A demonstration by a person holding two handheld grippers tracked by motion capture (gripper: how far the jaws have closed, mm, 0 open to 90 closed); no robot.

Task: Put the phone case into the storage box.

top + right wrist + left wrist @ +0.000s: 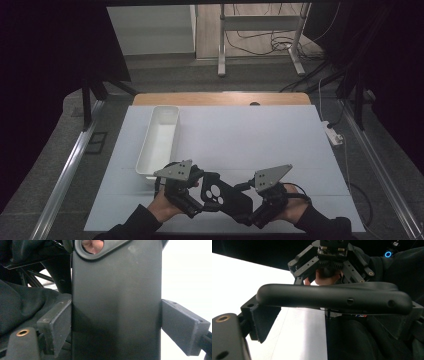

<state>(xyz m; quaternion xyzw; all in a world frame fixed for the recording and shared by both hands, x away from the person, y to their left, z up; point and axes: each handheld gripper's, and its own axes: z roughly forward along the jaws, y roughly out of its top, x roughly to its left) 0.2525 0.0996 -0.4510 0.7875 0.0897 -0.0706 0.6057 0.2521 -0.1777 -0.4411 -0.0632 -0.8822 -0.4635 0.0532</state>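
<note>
Both the left claw [200,192] and the right claw [248,207] are clamped on the black phone case [223,196], probably to carry it level toward the white tray [159,142] on the table [260,145]

One black phone case [223,196], one white bin [159,141] (long), two tongs.

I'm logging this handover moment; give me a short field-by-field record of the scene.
held item: black phone case, camera cutout showing
left gripper: shut on the case's end
right gripper: jaws clamp the case's two edges
white tray: empty, far left of the grippers
surface: pale mat on a wooden table
</note>
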